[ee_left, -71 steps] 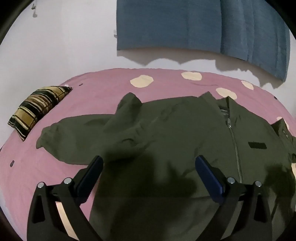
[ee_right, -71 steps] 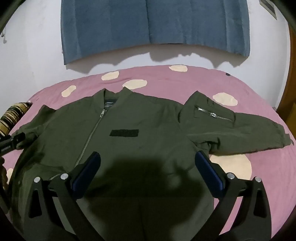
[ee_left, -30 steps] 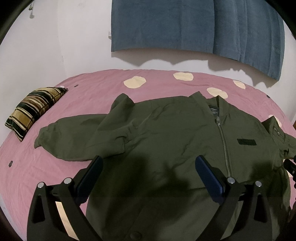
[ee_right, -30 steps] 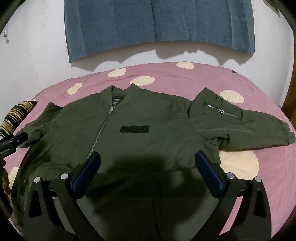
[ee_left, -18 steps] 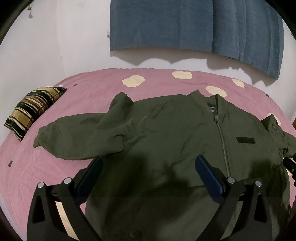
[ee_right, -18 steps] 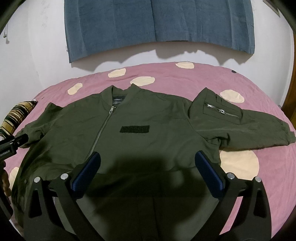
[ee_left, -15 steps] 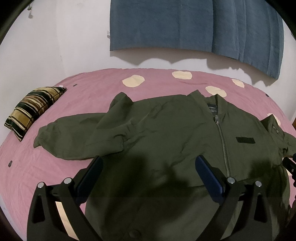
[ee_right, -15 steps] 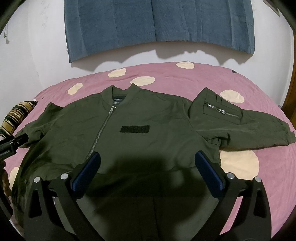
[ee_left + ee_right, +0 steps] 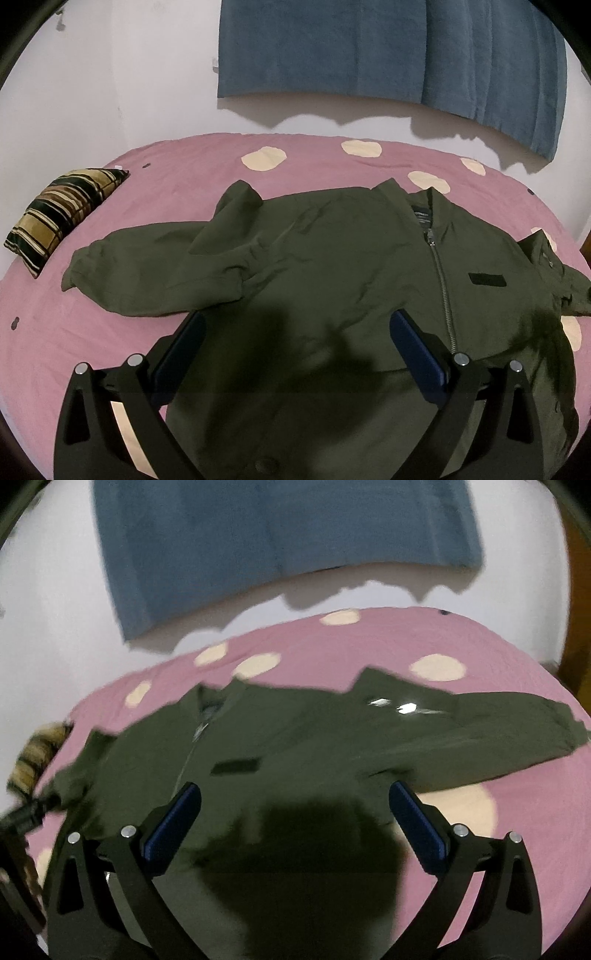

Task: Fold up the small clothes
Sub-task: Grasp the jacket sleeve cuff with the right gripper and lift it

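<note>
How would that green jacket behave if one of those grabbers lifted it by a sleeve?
Probably floppy: the jacket lies flat and creased on the bedspread, so the rest would likely drape and trail. Its zipper suggests slightly more weight along the middle.

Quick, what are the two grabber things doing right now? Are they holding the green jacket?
Left hand-held gripper: open, holding nothing, above the green jacket.
Right hand-held gripper: open, holding nothing, also above the jacket.
</note>
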